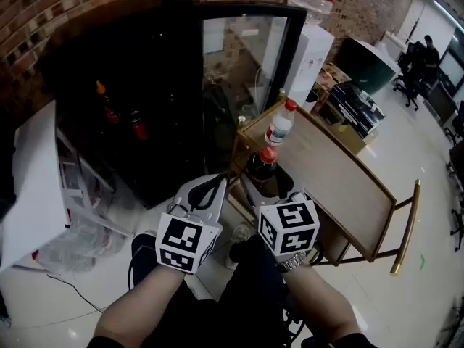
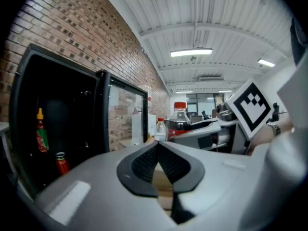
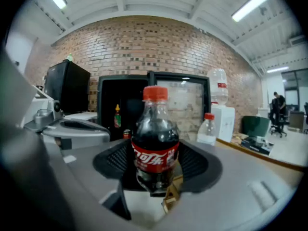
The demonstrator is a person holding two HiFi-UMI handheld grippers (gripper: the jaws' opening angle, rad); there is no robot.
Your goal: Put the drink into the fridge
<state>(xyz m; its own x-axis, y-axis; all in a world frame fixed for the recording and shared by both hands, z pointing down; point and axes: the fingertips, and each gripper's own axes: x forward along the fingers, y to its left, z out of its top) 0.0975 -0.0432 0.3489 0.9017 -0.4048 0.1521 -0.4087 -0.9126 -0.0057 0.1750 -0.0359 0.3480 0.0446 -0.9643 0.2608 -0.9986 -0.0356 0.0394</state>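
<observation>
Before the open fridge [image 1: 123, 100], the right hand-held gripper [image 3: 155, 174] grips one cola bottle [image 3: 155, 143] between wide-set jaws. The left hand-held gripper [image 2: 157, 150] is pinched together, empty. One water bottle [image 1: 279, 125] stands on the table [image 1: 341, 180]. One sauce bottle [image 2: 41, 134] and one can [image 2: 61, 163] sit in the fridge. Only the head view shows both marker cubes.

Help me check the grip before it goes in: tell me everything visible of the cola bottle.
The cola bottle is clear plastic, filled with dark drink to the shoulder, with a red cap and a red label printed in white. It stands upright, clamped around the label between the black ribbed pads of the right gripper. Nothing else visibly touches it. The open fridge lies ahead of it.
</observation>
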